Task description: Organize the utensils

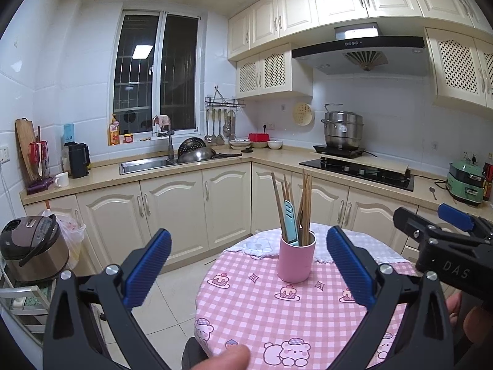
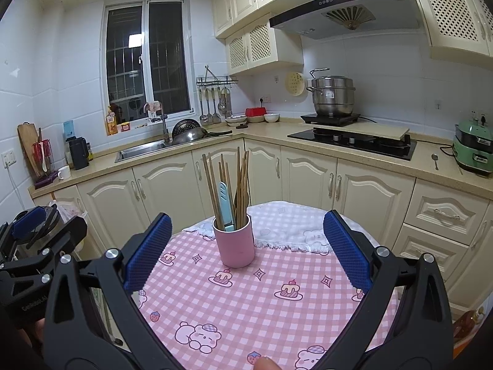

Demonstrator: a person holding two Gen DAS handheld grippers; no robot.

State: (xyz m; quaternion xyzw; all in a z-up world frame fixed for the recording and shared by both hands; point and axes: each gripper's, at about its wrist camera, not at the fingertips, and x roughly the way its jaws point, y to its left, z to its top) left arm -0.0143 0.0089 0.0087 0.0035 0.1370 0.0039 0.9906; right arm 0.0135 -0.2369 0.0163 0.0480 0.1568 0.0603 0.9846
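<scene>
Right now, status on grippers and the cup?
Left gripper open, empty. Right gripper open, empty. Pink cup upright on table, chopsticks inside. Path clear.

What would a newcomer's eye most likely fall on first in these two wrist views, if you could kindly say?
Probably the pink cup standing upright on the round table's pink checked cloth, packed with wooden chopsticks and a light blue utensil. Next, the open left gripper and right gripper, blue pads framing the cup, empty. Behind, a steel steamer pot sits on the counter beside the stove.
</scene>
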